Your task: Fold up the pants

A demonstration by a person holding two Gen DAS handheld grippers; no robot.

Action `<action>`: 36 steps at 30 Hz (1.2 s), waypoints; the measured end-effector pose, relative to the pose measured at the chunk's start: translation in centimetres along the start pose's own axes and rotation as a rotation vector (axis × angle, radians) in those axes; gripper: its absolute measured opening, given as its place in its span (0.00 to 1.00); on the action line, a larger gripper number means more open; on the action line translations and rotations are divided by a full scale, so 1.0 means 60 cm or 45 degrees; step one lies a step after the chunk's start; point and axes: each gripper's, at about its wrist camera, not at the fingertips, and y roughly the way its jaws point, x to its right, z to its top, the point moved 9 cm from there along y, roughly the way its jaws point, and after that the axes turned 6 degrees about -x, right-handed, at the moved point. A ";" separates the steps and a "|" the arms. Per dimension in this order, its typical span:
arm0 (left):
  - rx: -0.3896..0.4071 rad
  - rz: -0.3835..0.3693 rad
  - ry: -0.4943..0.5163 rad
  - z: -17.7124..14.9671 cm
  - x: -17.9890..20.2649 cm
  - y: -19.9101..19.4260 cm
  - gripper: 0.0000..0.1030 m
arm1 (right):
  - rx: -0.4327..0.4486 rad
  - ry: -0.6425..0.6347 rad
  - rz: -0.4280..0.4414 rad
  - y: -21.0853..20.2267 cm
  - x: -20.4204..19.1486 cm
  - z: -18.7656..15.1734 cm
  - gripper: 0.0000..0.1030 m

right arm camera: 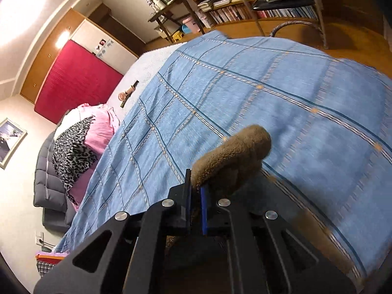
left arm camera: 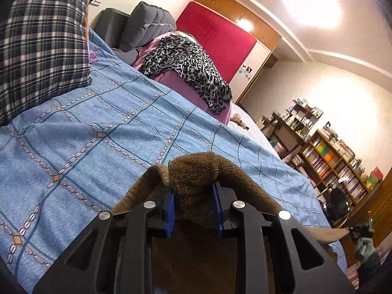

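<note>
The pants are brown and fleecy. In the left wrist view a thick bunch of the pants (left arm camera: pixel 196 171) sits between the blue pads of my left gripper (left arm camera: pixel 194 196), which is shut on it above the blue bedspread (left arm camera: pixel 98 122). The fabric trails right to my right gripper (left arm camera: pixel 360 231), small at the frame's edge. In the right wrist view my right gripper (right arm camera: pixel 196 191) is shut on a rolled edge of the pants (right arm camera: pixel 232 154), held above the bedspread (right arm camera: pixel 294 98). The rest of the pants hangs below, hidden by the grippers.
A plaid pillow (left arm camera: pixel 41 44) lies at the head of the bed. A leopard-print cloth on pink fabric (left arm camera: pixel 186 66) lies on the far side, with a dark cushion (left arm camera: pixel 149 22) behind. Bookshelves (left arm camera: pixel 338 161) and a chair (right arm camera: pixel 281 2) stand past the foot of the bed.
</note>
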 end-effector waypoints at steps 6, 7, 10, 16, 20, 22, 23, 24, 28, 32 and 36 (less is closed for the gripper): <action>0.024 -0.014 -0.009 -0.029 -0.024 -0.052 0.24 | 0.007 0.048 -0.033 -0.079 0.069 -0.105 0.06; 0.020 -0.013 -0.012 -0.036 -0.029 -0.058 0.24 | 0.001 0.050 -0.041 -0.085 0.079 -0.121 0.06; 0.007 -0.010 -0.026 -0.062 -0.040 -0.073 0.24 | -0.039 0.061 -0.081 -0.101 0.114 -0.171 0.06; 0.007 -0.004 -0.088 -0.105 -0.068 -0.096 0.24 | -0.073 0.082 -0.131 -0.100 0.162 -0.220 0.05; -0.038 0.047 -0.122 -0.128 -0.089 -0.084 0.29 | -0.095 0.070 -0.140 -0.090 0.178 -0.240 0.05; -0.090 0.131 -0.127 -0.144 -0.108 -0.072 0.39 | -0.103 0.056 -0.150 -0.081 0.185 -0.249 0.05; -0.107 0.164 -0.128 -0.149 -0.115 -0.069 0.44 | -0.113 0.063 -0.133 -0.075 0.191 -0.255 0.06; -0.117 0.195 -0.129 -0.156 -0.123 -0.069 0.52 | -0.125 0.081 -0.106 -0.068 0.198 -0.260 0.06; -0.145 0.247 -0.114 -0.166 -0.132 -0.083 0.59 | -0.137 0.159 -0.002 -0.056 0.217 -0.269 0.19; -0.156 0.337 0.020 -0.156 -0.107 -0.108 0.62 | -0.089 0.163 0.081 -0.068 0.217 -0.258 0.47; -0.072 0.362 0.025 -0.127 -0.089 -0.144 0.63 | -0.031 0.171 0.091 -0.080 0.234 -0.233 0.51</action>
